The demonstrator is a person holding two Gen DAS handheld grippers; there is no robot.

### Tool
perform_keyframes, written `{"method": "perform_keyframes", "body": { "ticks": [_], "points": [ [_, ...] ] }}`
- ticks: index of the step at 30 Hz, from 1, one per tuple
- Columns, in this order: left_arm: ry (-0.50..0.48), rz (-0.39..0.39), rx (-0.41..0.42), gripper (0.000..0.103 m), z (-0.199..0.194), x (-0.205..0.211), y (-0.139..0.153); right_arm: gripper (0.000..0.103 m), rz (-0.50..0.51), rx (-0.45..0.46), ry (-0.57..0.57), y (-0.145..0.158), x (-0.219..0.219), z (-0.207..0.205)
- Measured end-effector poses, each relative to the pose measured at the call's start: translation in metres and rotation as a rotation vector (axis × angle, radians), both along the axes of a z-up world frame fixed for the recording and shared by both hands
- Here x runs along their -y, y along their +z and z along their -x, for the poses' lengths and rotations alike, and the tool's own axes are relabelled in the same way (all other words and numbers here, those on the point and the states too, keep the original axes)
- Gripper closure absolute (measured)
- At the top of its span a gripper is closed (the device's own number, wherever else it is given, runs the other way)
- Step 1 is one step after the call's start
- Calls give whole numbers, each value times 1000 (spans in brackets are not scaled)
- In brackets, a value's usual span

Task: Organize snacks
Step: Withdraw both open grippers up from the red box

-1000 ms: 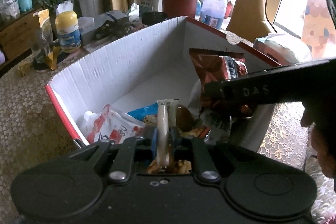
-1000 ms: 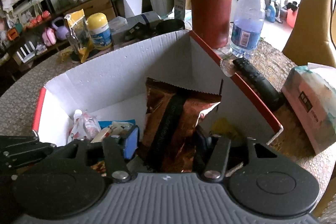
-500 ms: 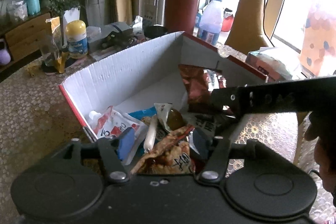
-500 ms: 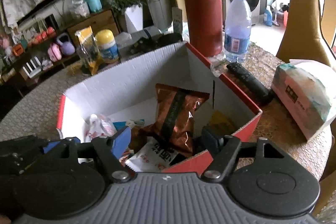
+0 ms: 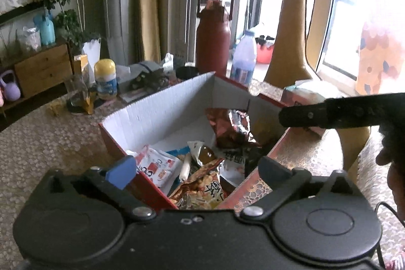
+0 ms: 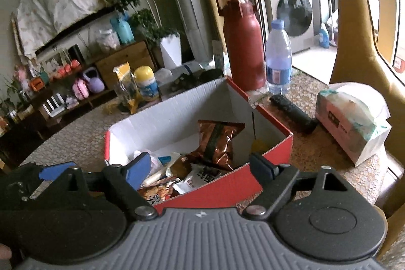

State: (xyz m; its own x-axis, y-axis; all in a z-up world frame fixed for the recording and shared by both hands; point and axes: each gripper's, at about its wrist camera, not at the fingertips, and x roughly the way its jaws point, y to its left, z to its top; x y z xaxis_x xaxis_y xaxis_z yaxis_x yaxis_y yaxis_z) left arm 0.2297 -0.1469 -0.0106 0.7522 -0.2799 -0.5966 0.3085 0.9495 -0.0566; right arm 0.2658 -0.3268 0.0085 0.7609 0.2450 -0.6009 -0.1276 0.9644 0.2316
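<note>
The left gripper (image 5: pixel 195 170) tilts downward above the near corner of the red cardboard box (image 5: pixel 162 105), its jaws opening wide with nothing between them. Just ahead of it and below, snack packets (image 5: pixel 202 184) lie heaped inside the box. To its right, the right gripper (image 6: pixel 196 166) takes the same downward tilt over the box's near wall, jaws also opening and empty. Beyond its fingers a brown snack bag (image 6: pixel 215 141) leans upright against the box's right inner wall.

left black two-finger gripper (image 5: pixel 196 167) and right grey-bodied two-finger gripper (image 6: pixel 196 166) side by side, jaws opening, nothing between them.
</note>
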Motion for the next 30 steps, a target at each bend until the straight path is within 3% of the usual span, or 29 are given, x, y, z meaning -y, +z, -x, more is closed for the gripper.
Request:
{"method": "perform_keyframes", "body": {
  "ticks": [12, 15, 30],
  "points": [
    [26, 48, 72, 0, 33, -19, 22, 11, -33, 112, 17, 20, 0, 46],
    [36, 58, 79, 0, 40, -24, 24, 0, -28, 132, 1, 22, 2, 55],
    [141, 142, 68, 0, 58, -48, 38, 0, -14, 176, -36, 22, 2, 86]
  ]
}}
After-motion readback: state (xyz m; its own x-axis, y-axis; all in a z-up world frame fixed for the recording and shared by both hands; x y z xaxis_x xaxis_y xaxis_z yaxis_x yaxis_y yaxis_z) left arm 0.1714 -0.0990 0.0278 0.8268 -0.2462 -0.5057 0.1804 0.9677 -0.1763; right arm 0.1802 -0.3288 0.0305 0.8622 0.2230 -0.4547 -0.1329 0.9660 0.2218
